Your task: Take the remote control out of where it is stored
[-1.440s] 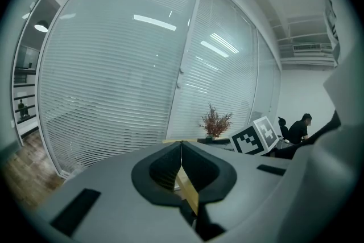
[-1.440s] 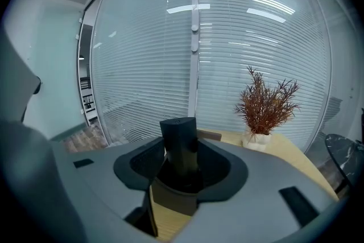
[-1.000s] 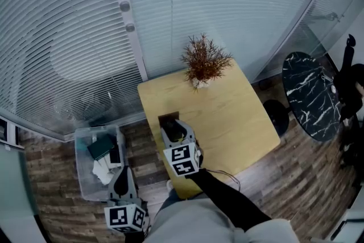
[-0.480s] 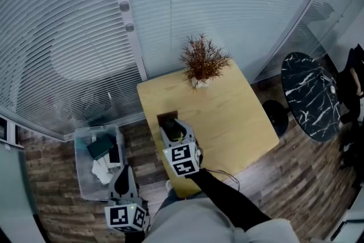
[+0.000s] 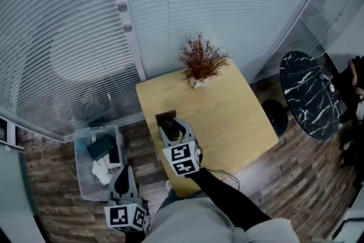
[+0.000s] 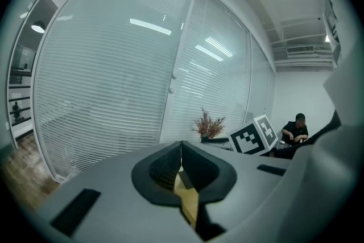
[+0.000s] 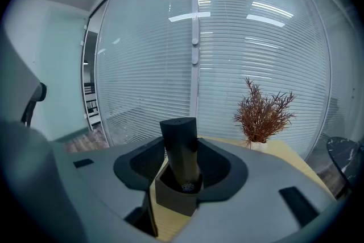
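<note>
**Item: remote control (image 7: 180, 148). Status: gripped, not yet taken out.**

- Location: it stands upright in its dark holder (image 7: 175, 197) on the yellow table (image 5: 227, 116). In the head view that is the table's near-left part, at about 7 o'clock from the dried plant (image 5: 200, 61). Its lower end sits down inside the holder.
- Right gripper (image 5: 172, 129): I have it level with the remote, pointing towards 12 o'clock. Its jaws stand wide, one on each flank of the remote. In the right gripper view I see no gap at the tips on either side, so I read this as a grip on the remote, though it may be light.
- Left gripper (image 6: 181, 148): the jaws are pressed together with nothing between them. I hold it low over the floor, at about 7 o'clock from the right gripper. It plays no part in this step.
- Also present: a clear plastic bin (image 5: 81, 176) of oddments on the floor, at about 8 o'clock from the holder and well apart from it.

**Done, as I judge it:** the approach and the grasp.

**Left:** the whole extraction. The remote has to be drawn up along its own length until its foot clears the holder's rim, then carried free. The holder looks light, so it may rise with the remote.
</note>
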Demonstrator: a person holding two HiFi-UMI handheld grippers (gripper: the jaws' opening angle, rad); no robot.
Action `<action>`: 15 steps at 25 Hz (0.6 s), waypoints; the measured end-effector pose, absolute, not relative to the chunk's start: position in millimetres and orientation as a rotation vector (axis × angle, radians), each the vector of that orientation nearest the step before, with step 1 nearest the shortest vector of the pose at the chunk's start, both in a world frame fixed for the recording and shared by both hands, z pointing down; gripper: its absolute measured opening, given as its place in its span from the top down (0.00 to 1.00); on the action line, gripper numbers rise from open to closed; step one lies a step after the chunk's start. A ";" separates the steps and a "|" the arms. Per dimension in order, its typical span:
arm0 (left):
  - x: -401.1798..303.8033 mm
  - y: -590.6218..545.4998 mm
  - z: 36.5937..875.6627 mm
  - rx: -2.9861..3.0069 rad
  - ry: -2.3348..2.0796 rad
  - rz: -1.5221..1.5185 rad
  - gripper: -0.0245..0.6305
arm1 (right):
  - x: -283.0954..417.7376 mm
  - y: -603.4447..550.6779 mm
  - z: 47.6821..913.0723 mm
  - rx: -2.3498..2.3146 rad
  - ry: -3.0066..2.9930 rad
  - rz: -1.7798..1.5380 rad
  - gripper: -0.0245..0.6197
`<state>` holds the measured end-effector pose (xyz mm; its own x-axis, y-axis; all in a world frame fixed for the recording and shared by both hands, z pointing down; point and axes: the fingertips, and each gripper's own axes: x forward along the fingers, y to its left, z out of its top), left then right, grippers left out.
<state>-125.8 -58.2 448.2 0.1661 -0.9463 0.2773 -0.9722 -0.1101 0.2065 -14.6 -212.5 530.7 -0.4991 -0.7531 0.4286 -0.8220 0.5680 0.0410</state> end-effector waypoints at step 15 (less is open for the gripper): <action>-122.4 -53.4 446.1 2.125 -1.823 0.101 0.95 | -14.1 -208.5 521.9 1.287 -2.423 0.250 0.68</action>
